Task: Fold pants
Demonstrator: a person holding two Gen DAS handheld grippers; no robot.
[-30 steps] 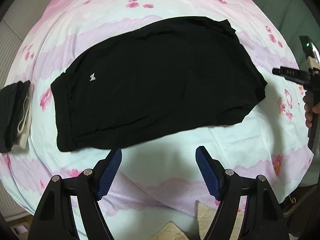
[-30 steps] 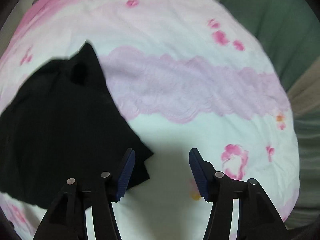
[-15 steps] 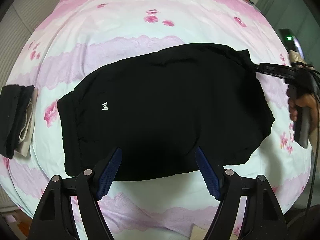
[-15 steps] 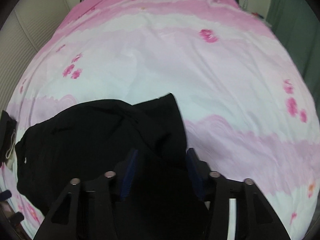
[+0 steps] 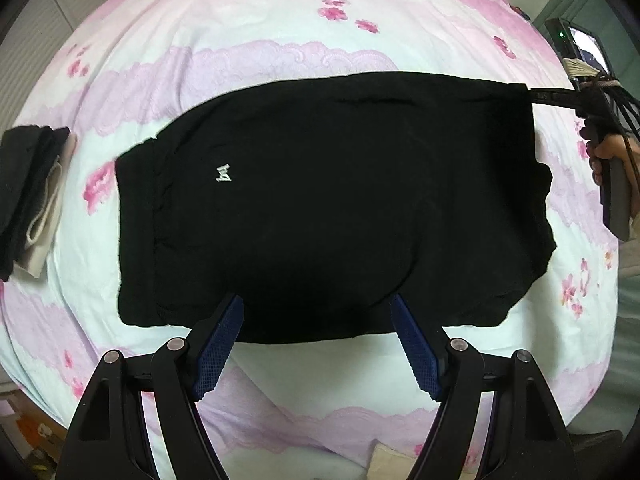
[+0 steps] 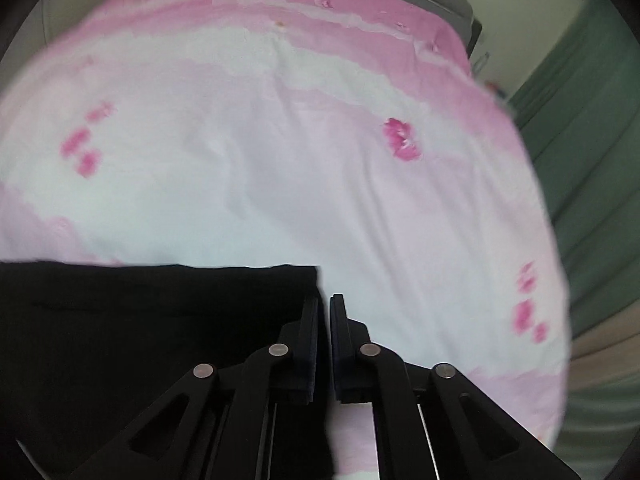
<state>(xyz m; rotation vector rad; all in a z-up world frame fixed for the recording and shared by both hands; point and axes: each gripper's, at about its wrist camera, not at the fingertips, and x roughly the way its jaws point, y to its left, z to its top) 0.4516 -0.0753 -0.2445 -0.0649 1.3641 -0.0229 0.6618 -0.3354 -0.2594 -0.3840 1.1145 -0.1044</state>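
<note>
**Black pants on bed, far corner gripped**

The black pants [image 5: 336, 208] were laid flat across the bed [image 5: 280, 20], which was covered by a pink and white floral sheet. A small white logo [image 5: 222, 173] was seen on the fabric toward the waistband end. The far right corner of the pants was held by the right gripper [image 6: 325, 304], whose fingers were brought together and clamped on the fabric edge; the same gripper [image 5: 548, 97] was seen at the corner from the left wrist view. The left gripper [image 5: 318, 344] was positioned over the near edge of the pants, its blue-padded fingers [image 5: 220, 344] held wide apart. A folded stack of dark and cream clothing [image 5: 30, 200] was located at the left side of the bed, apart from the pants.
</note>
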